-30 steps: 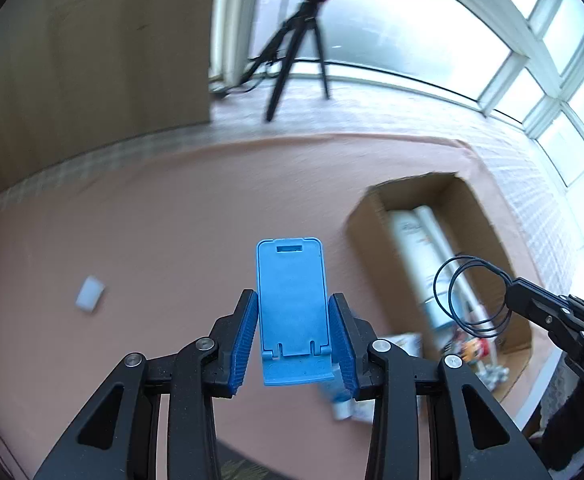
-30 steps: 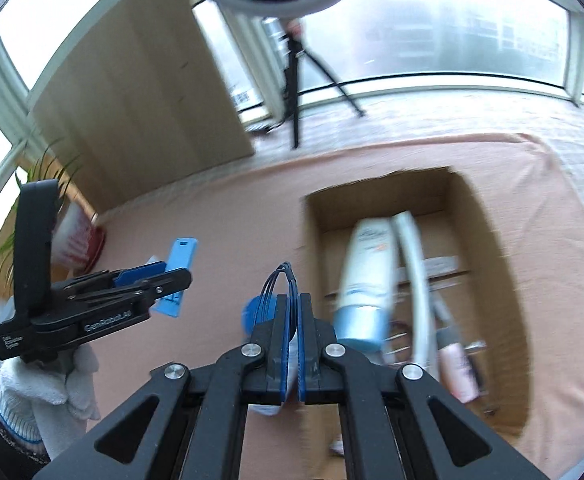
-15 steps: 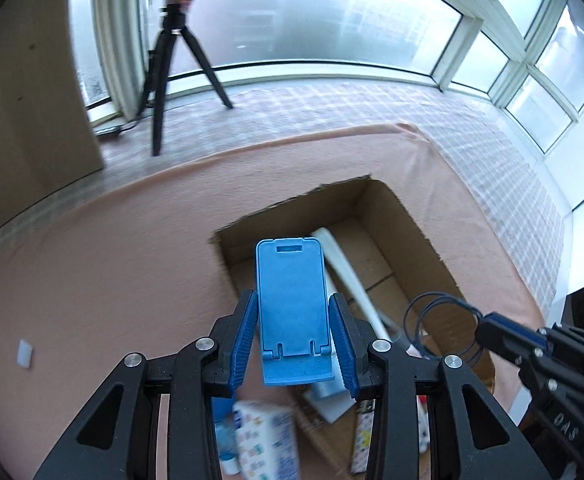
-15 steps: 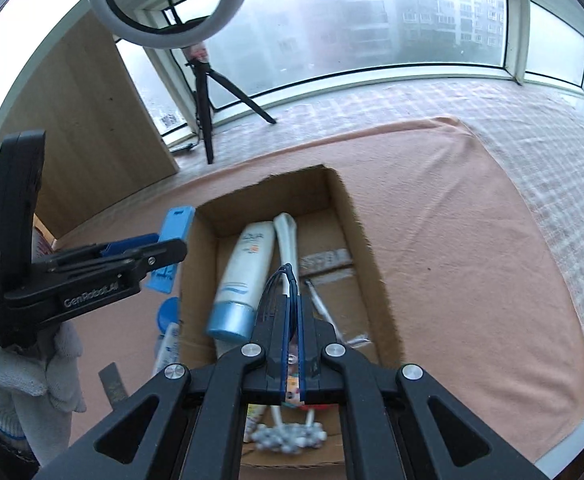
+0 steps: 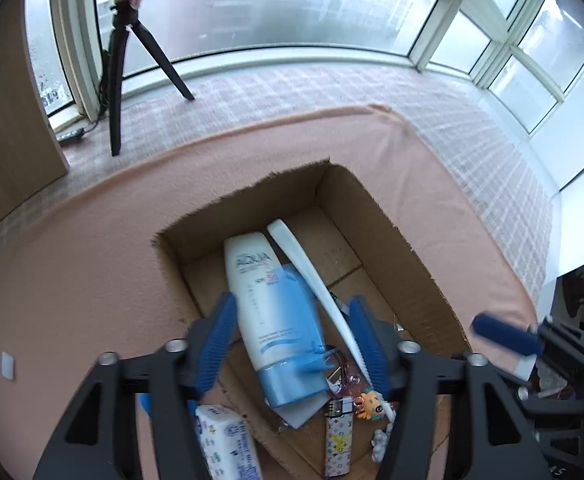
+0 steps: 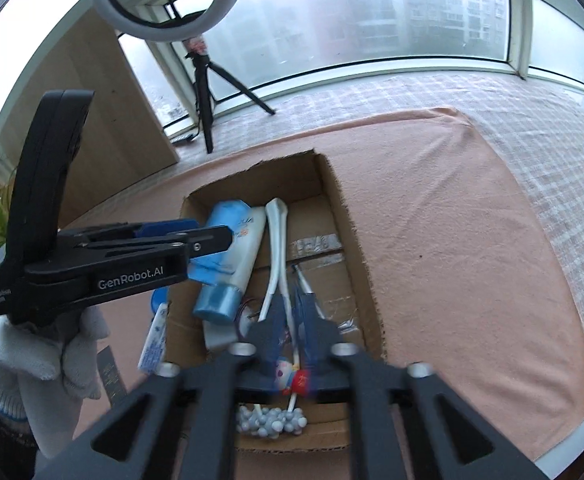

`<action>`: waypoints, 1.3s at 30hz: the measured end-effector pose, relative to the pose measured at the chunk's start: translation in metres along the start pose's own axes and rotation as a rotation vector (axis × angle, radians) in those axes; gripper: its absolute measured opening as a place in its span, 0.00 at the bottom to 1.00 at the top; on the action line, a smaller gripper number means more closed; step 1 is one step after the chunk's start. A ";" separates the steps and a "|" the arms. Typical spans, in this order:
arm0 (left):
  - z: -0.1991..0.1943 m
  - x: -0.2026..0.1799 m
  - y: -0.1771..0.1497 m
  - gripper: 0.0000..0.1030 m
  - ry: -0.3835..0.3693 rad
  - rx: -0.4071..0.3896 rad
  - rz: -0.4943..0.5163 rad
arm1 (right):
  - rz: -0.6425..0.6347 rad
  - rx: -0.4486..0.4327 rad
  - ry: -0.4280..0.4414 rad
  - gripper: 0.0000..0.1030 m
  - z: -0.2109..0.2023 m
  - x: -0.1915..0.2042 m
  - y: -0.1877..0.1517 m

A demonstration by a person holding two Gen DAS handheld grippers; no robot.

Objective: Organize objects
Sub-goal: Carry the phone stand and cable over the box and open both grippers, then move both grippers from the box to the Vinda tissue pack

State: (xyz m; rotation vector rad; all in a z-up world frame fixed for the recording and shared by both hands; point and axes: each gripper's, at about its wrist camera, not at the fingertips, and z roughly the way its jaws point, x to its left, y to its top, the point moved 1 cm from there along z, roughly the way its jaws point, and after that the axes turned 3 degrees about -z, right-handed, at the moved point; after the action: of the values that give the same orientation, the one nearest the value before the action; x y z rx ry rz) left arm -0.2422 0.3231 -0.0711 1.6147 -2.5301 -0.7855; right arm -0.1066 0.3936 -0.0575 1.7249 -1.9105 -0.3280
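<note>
Pads [image 5: 215, 344] of the left gripper [image 5: 292, 344] are spreading apart over the cardboard box [image 5: 392, 216]; a blurred blue phone stand [image 5: 292, 300] shows between them, lying on or dropping onto the AQUA sunscreen tube [image 5: 259, 300], no pad pressing it. It looks like thin, stiff, light plastic, likely slippery; its flat side edges would give the surest hold. Fingers [image 6: 271, 320] of the right gripper [image 6: 292, 316] are also parting, with nothing pinched between them; a thin dark cable loop [image 5: 332, 360] lies in the box by the tube's cap. Being limp and light, the loop would need pinching across its bundled strands. Around these in the box lie a long white handle [image 6: 277, 248], a patterned lighter [image 5: 338, 440], a small figure charm [image 5: 370, 402] and white beads [image 6: 269, 422]. Outside the left wall sits a tissue pack [image 5: 227, 448] on the pink cloth [image 6: 452, 240]. A gloved hand [image 6: 43, 344] grips the left tool's handle.
</note>
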 end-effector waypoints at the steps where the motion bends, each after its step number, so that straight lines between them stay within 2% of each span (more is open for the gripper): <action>1: -0.006 0.006 0.000 0.62 0.003 -0.012 -0.007 | 0.010 -0.016 -0.004 0.48 -0.002 0.000 0.000; 6: -0.029 0.041 -0.005 0.62 0.024 -0.044 -0.051 | 0.034 -0.019 0.026 0.50 -0.005 0.002 -0.003; 11: -0.034 0.079 -0.023 0.62 0.045 -0.018 -0.085 | 0.044 -0.021 0.047 0.50 -0.009 0.011 -0.008; 19: -0.012 0.096 -0.054 0.60 -0.043 0.067 -0.102 | 0.070 -0.026 0.073 0.50 -0.016 0.026 -0.024; 22: -0.003 0.096 -0.056 0.47 -0.055 0.081 -0.105 | 0.072 -0.026 0.061 0.50 -0.017 0.028 -0.029; 23: 0.000 0.097 -0.056 0.41 -0.068 0.092 -0.115 | 0.075 -0.027 0.060 0.50 -0.017 0.028 -0.030; 24: 0.003 0.097 -0.056 0.31 -0.076 0.098 -0.122 | 0.081 -0.028 0.058 0.50 -0.018 0.028 -0.032; 26: 0.009 0.100 -0.056 0.19 -0.081 0.116 -0.136 | 0.091 -0.030 0.052 0.50 -0.020 0.026 -0.035; 33: 0.025 0.095 -0.056 0.19 -0.155 0.155 -0.147 | 0.114 -0.025 0.033 0.50 -0.025 0.023 -0.044; 35: 0.029 0.087 -0.059 0.16 -0.172 0.183 -0.105 | 0.117 -0.019 0.033 0.50 -0.025 0.024 -0.046; 39: 0.033 0.073 -0.077 0.16 -0.159 0.235 -0.016 | 0.110 -0.009 0.037 0.50 -0.025 0.030 -0.050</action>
State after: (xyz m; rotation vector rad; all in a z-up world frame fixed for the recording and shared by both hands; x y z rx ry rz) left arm -0.2208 0.2479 -0.1495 1.7016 -2.8179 -0.6635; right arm -0.0526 0.3614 -0.0563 1.6019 -1.9649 -0.2613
